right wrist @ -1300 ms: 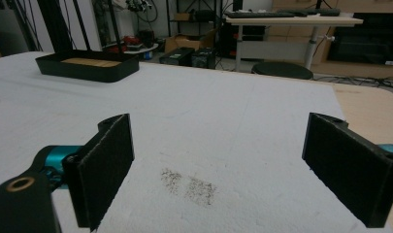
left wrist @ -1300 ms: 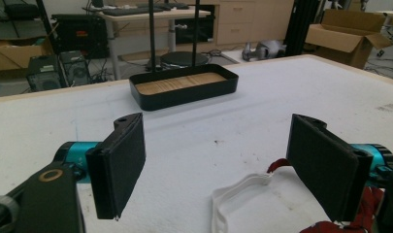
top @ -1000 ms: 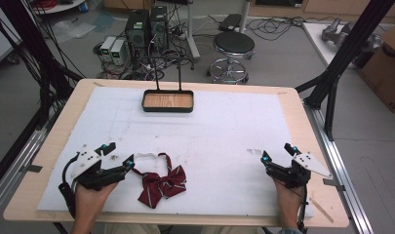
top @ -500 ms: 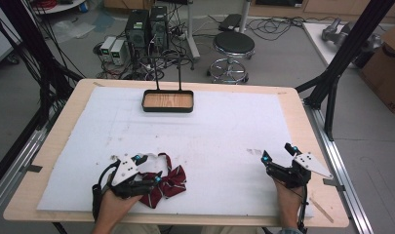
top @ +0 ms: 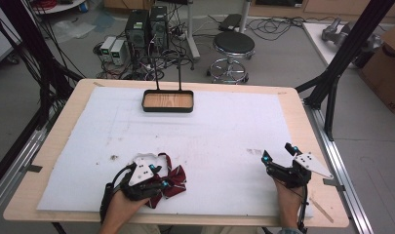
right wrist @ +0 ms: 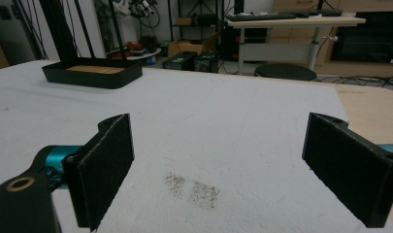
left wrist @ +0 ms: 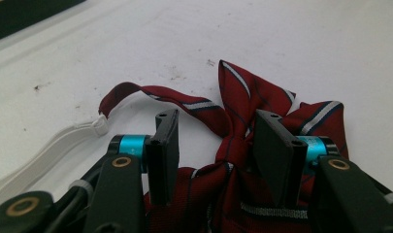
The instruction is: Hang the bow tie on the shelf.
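Grey floor (top: 283, 53) strewn with cables. Round black stool (top: 233, 45) and two computer towers (top: 146, 27) set behind the table; cardboard box (top: 383, 68) at right. Long desk (right wrist: 293, 22) seen farther back.

Pretty even indoor light, soft pics, nothing blown out.

The white mat (top: 195, 146) reads bright but keeps its specks and smudges, with just faint shadows under the tray (top: 167, 101) and the hands. The left gripper view is blurry close up on the jaws and sharper on the bow tie (left wrist: 252, 111). The right gripper view bends straight lines near the edges, and the background room is dim.
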A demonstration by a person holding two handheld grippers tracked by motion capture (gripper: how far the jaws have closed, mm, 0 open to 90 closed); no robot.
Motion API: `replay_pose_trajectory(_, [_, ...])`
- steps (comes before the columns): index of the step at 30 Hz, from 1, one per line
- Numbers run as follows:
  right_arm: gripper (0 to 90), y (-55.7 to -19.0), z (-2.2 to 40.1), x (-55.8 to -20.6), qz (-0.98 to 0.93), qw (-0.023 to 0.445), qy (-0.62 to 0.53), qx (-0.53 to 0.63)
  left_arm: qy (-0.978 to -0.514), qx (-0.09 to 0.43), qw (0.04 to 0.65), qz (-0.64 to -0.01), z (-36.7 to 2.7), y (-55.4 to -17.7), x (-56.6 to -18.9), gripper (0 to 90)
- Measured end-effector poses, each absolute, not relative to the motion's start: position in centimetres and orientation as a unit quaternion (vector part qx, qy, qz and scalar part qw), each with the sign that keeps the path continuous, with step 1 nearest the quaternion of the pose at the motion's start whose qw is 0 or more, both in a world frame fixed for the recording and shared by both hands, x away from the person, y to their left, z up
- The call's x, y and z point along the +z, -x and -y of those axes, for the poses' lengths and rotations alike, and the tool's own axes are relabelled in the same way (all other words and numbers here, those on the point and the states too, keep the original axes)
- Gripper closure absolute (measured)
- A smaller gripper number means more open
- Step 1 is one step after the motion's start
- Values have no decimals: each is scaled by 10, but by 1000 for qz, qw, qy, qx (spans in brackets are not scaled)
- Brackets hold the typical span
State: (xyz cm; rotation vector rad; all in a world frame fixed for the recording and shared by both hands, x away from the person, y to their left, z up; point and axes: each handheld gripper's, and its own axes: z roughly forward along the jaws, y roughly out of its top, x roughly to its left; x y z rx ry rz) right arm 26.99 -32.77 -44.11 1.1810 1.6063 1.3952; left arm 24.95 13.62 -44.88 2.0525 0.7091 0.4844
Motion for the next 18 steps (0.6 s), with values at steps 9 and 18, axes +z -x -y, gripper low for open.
replay_pose_trajectory(9, [104, -270, 328, -441, -619, 347, -456, 537, -847, 178, 416, -280, -131, -253, -450, 610])
replay_pose_trajectory(18, [103, -270, 328, -441, -619, 346, -457, 537, -853, 161, 416, -270, -132, -253, -448, 758])
